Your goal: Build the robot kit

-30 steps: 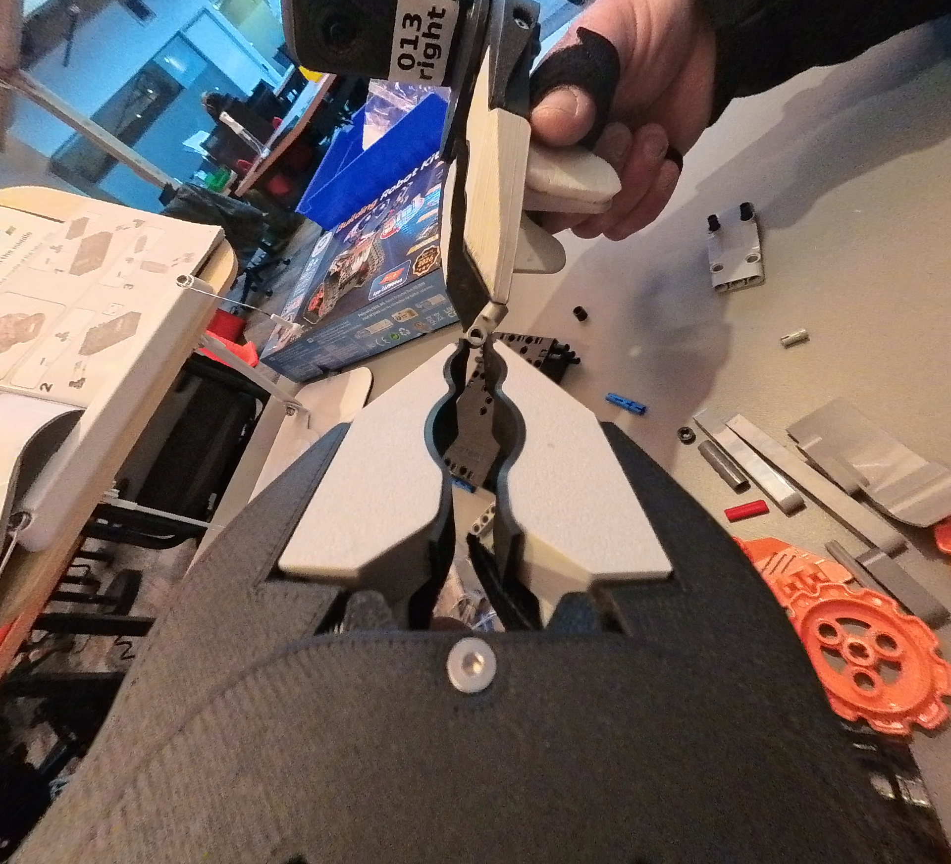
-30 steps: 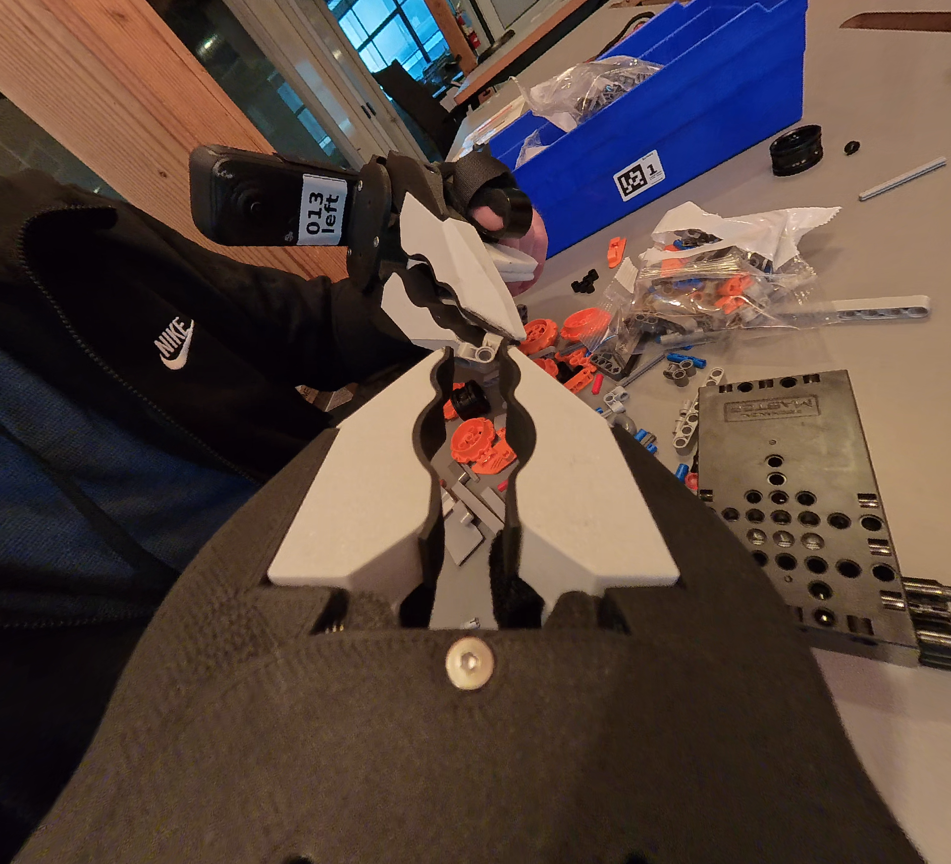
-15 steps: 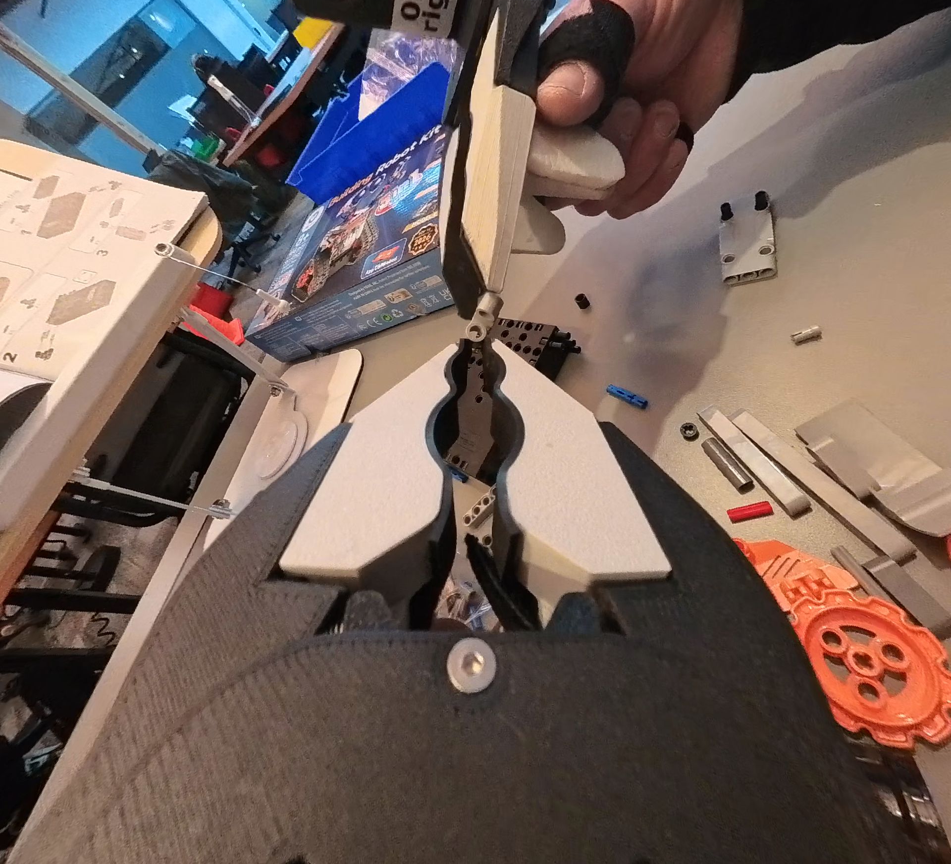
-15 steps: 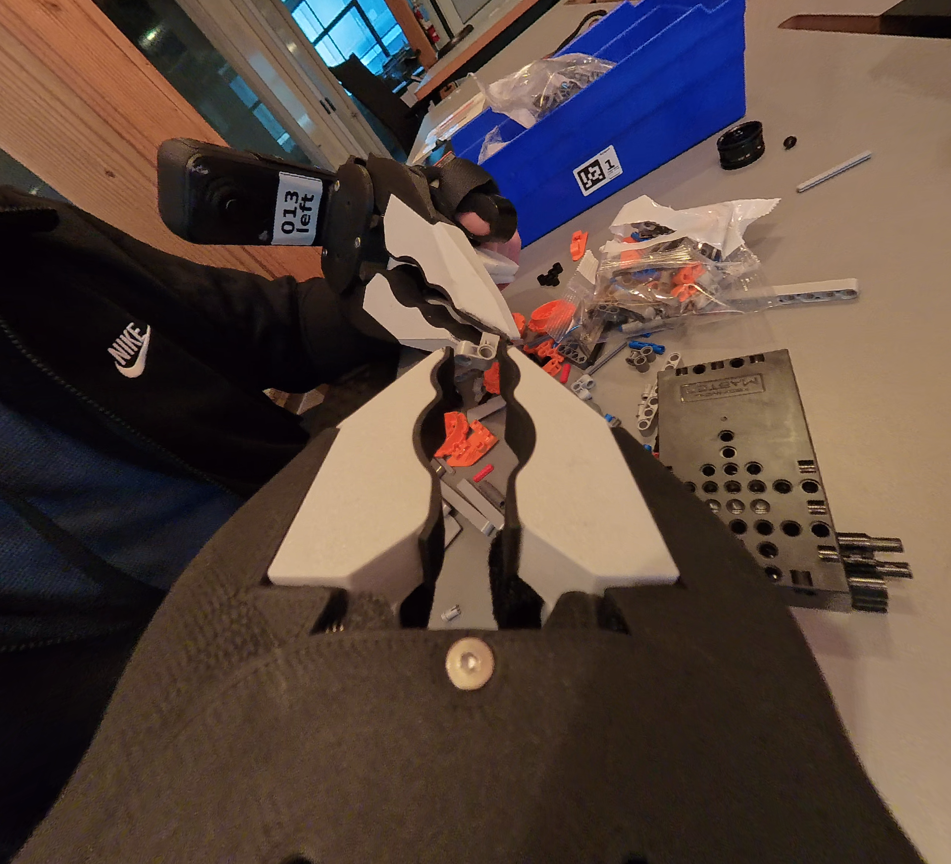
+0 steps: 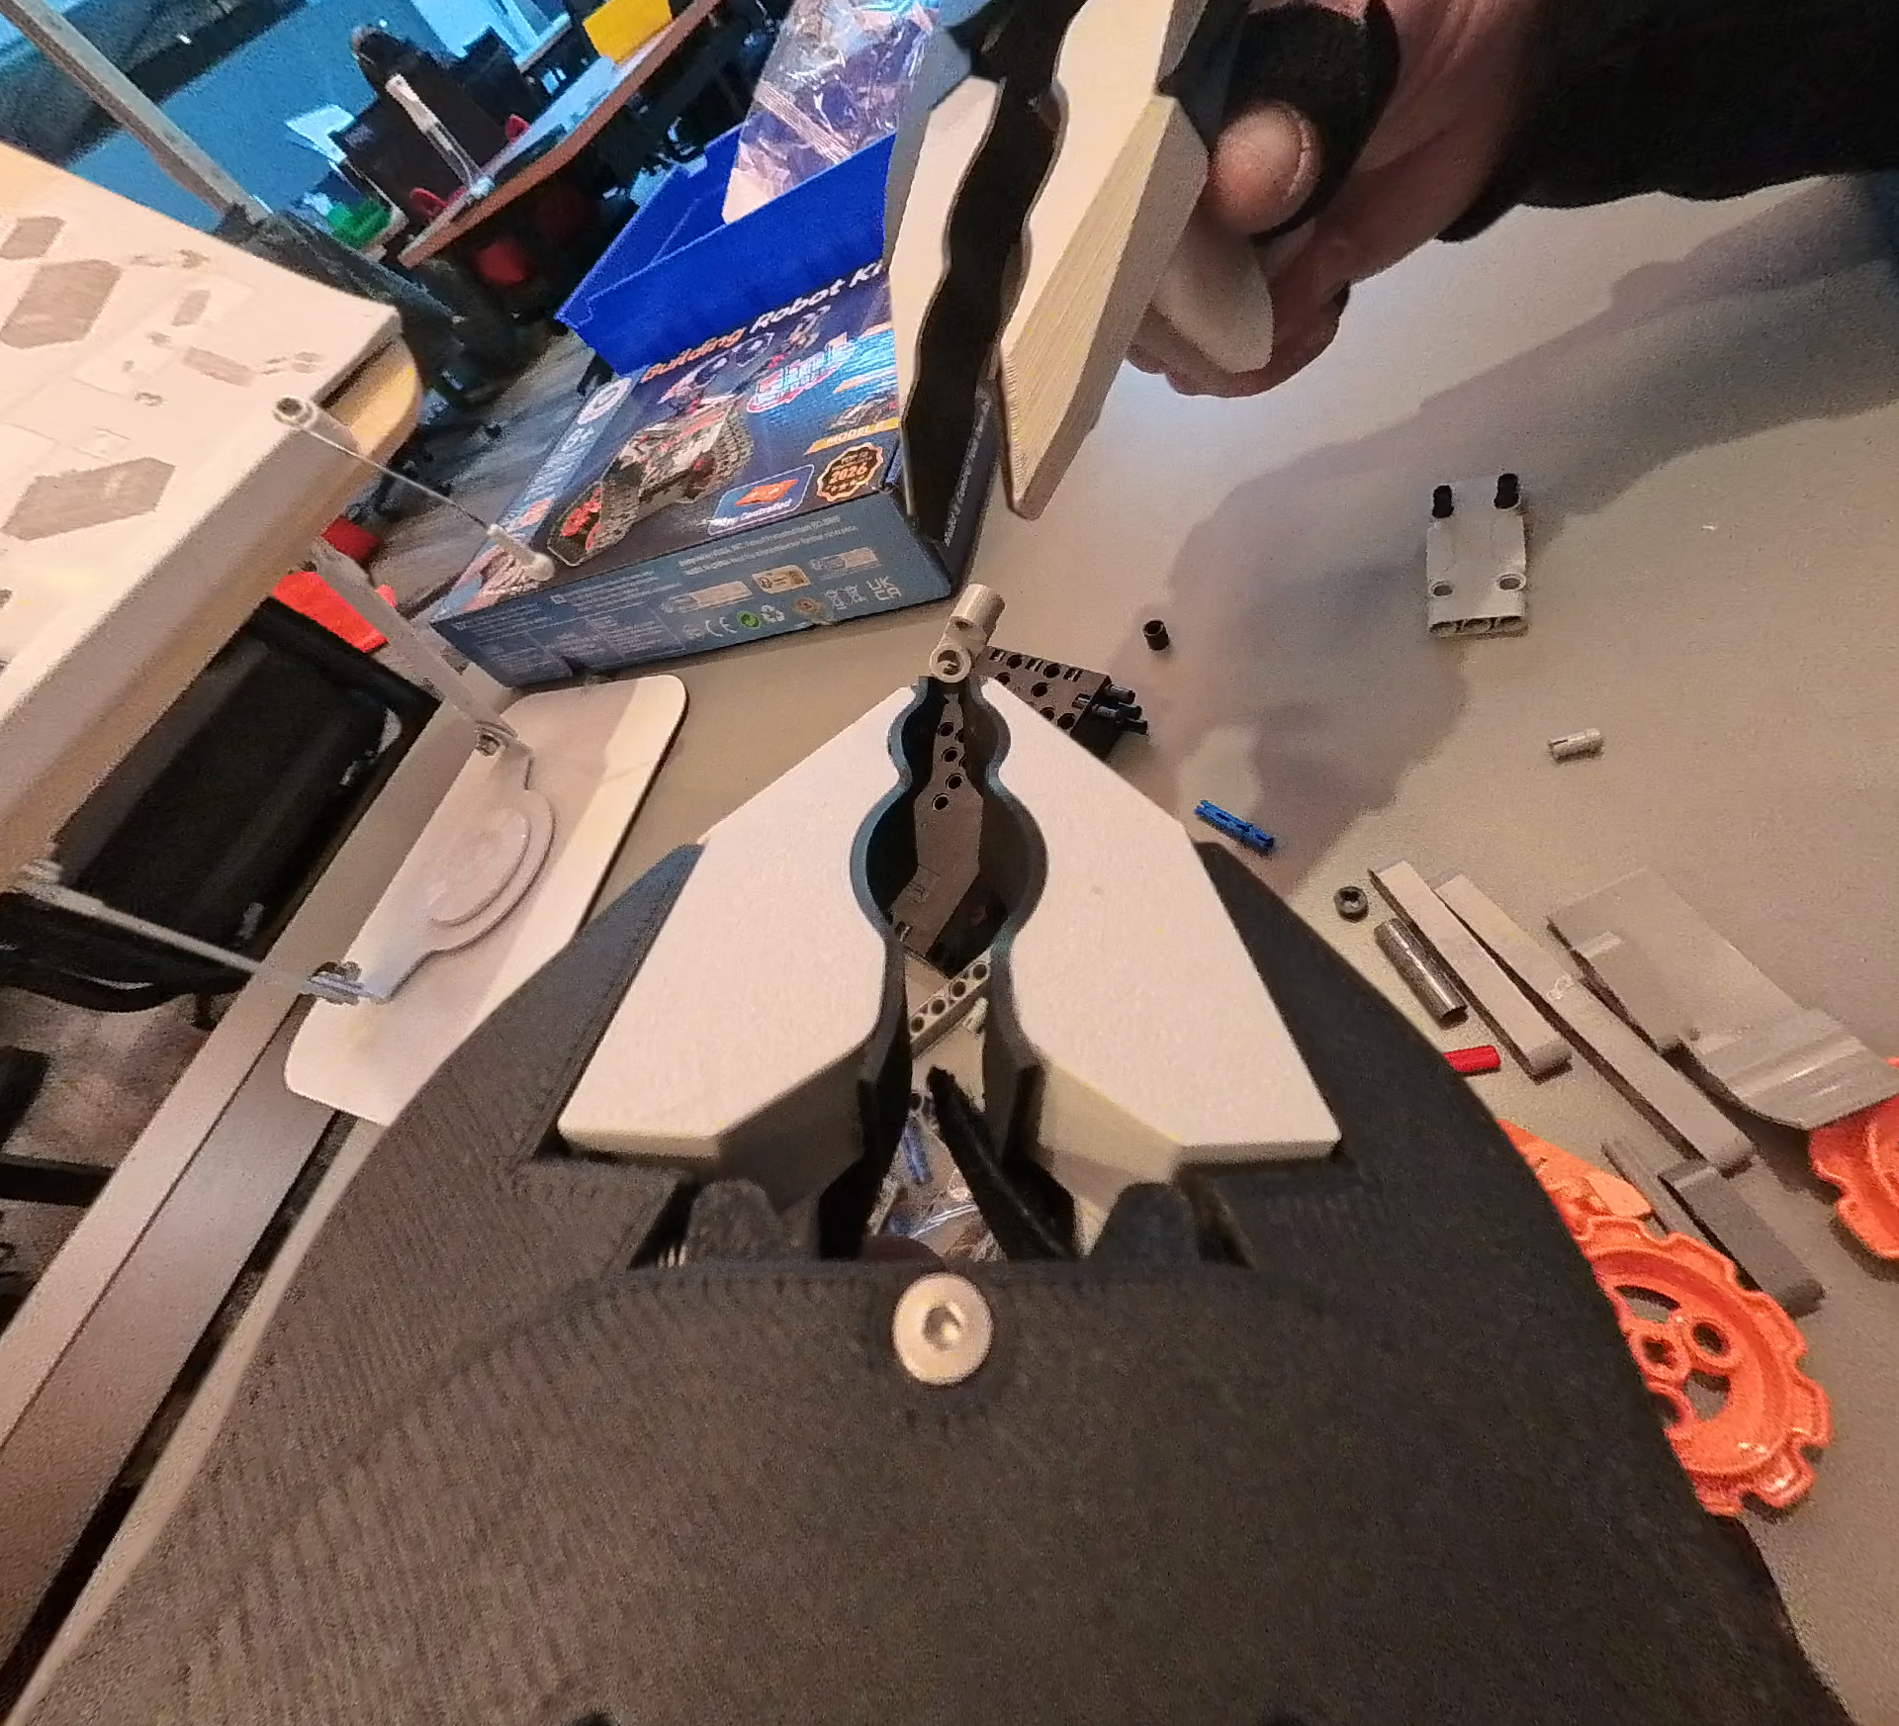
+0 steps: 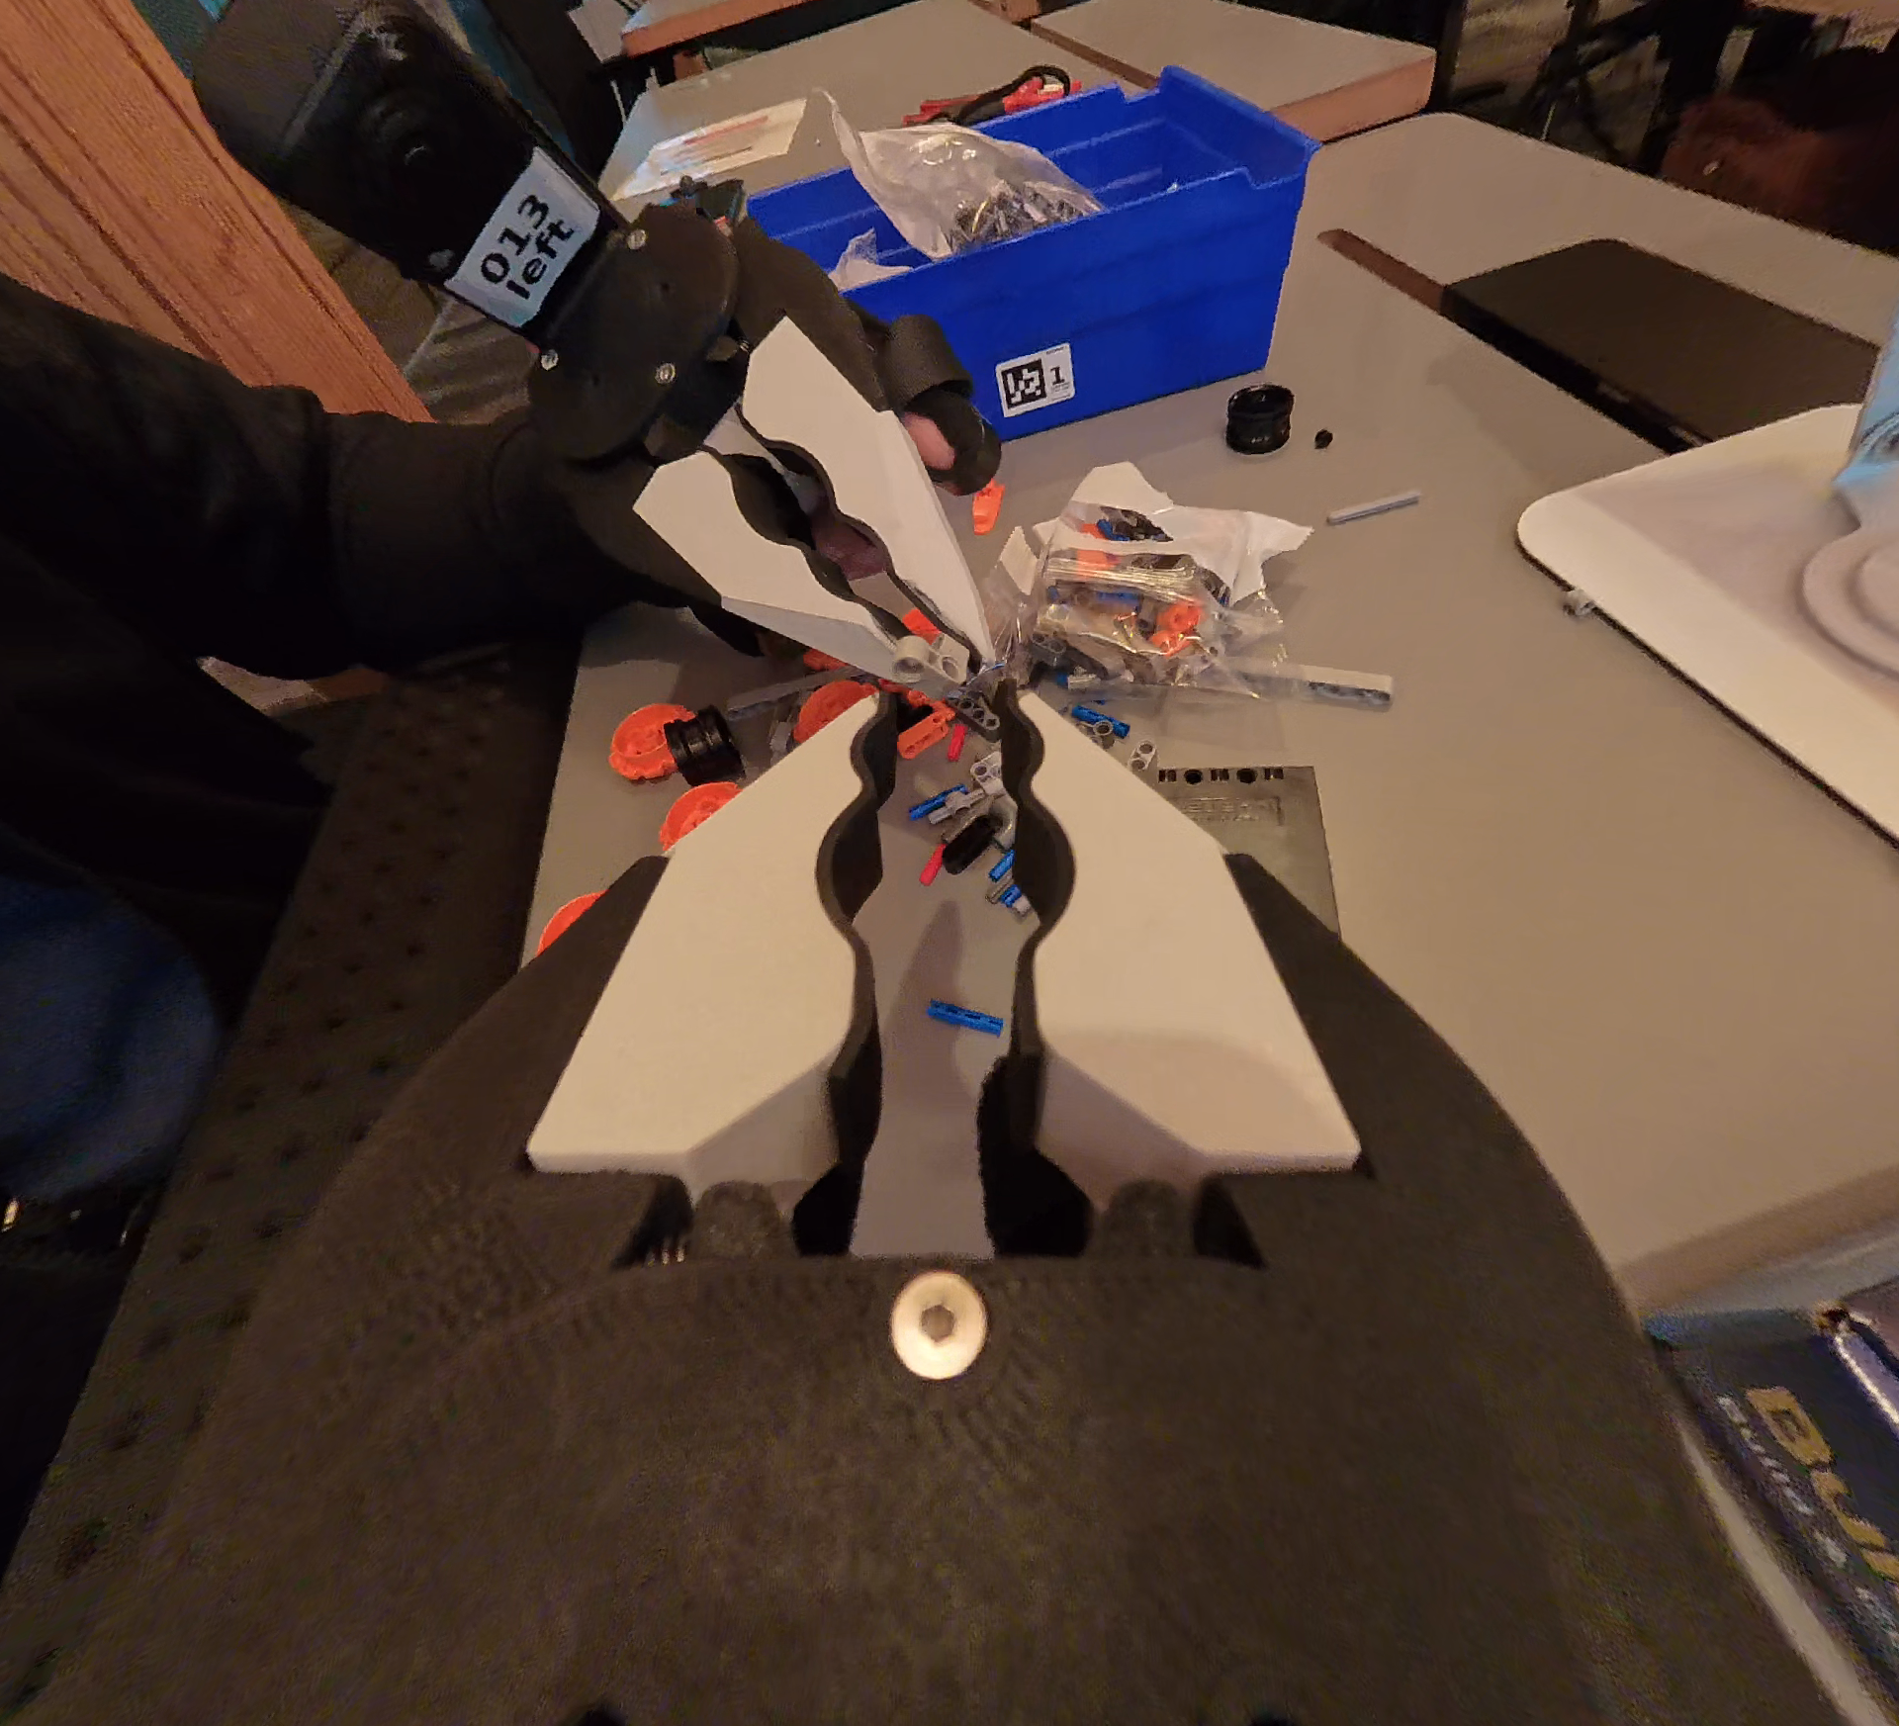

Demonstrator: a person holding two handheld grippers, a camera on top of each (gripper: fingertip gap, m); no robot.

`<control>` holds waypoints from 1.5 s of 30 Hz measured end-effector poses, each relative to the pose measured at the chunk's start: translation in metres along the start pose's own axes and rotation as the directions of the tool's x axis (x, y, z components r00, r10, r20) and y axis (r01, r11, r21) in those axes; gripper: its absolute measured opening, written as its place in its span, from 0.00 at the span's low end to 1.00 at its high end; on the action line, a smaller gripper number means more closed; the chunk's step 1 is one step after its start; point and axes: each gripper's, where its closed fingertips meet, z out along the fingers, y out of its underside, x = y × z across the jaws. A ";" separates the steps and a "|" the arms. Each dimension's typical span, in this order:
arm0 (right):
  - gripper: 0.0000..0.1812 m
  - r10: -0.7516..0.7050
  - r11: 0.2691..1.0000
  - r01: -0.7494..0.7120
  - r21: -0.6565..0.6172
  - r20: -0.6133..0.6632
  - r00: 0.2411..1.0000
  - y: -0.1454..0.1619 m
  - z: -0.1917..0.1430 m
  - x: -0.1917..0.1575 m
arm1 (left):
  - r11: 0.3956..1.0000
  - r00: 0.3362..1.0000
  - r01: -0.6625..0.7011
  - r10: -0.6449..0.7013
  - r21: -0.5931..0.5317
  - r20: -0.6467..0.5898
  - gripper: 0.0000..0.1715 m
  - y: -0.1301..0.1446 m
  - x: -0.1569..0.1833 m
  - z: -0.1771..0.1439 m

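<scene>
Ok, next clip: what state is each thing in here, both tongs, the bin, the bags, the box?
Left tongs: shut on the grey connector, held off the table.
Right tongs: open, empty, tips apart from the connector.
Blue bin: upright, open-topped, with a clear bag inside.
Parts bag: torn open, lying on the table.
Kit box: lying flat.

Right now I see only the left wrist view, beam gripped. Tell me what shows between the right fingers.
Observer: A blue pin lies on the table, seen through the gap between the open right fingers.
Operator: Name what sits to their right.
Observer: A black holed plate, flat on the table, partly hidden behind one finger.
Operator: Report what lies past their tips.
Observer: A clear bag of small parts, just beyond the left gripper.
</scene>
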 end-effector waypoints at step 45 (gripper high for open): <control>0.03 -0.740 0.660 0.659 -0.361 -0.462 0.488 -0.023 0.007 0.005 | 0.880 0.894 0.444 -0.421 0.170 -0.156 0.05 -0.036 -0.012 -0.009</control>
